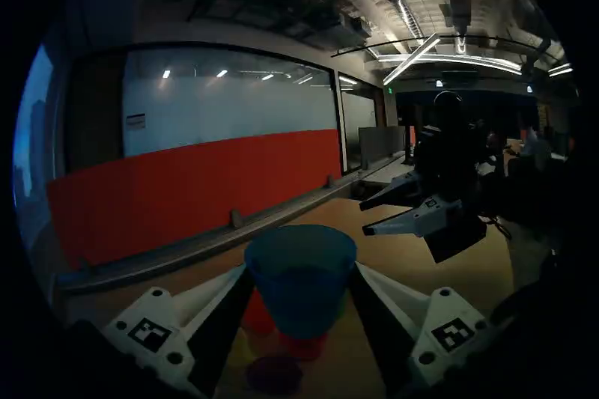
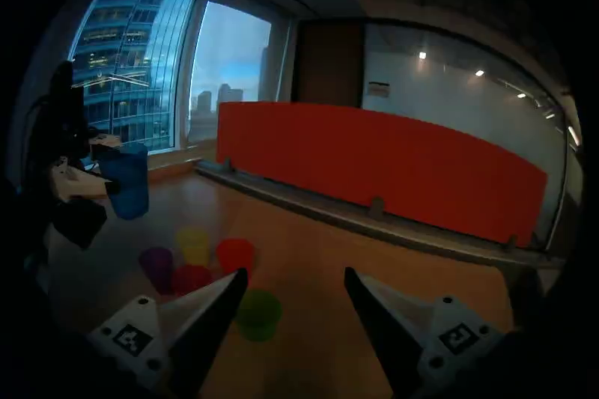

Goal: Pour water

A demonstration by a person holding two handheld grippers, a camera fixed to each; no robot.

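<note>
A blue cup (image 1: 300, 288) stands upright between the fingers of my left gripper (image 1: 299, 268), which is shut on it and holds it above the wooden table (image 1: 419, 257). In the right gripper view the same blue cup (image 2: 126, 180) hangs at the far left, held by the left gripper (image 2: 101, 182). Under it on the table (image 2: 329, 249) is a cluster of small cups: yellow (image 2: 193, 244), red (image 2: 235, 254), purple (image 2: 156, 264), another red (image 2: 191, 278) and green (image 2: 258, 314). My right gripper (image 2: 296, 283) is open with nothing between its fingers. It also shows as the right gripper (image 1: 363, 219), to the right of the blue cup.
A red partition (image 2: 389, 159) with a grey rail (image 2: 374, 212) runs along the table's far edge. Large windows (image 2: 150, 77) lie to the left in the right gripper view. The room is dim. Bare tabletop stretches to the right of the cups.
</note>
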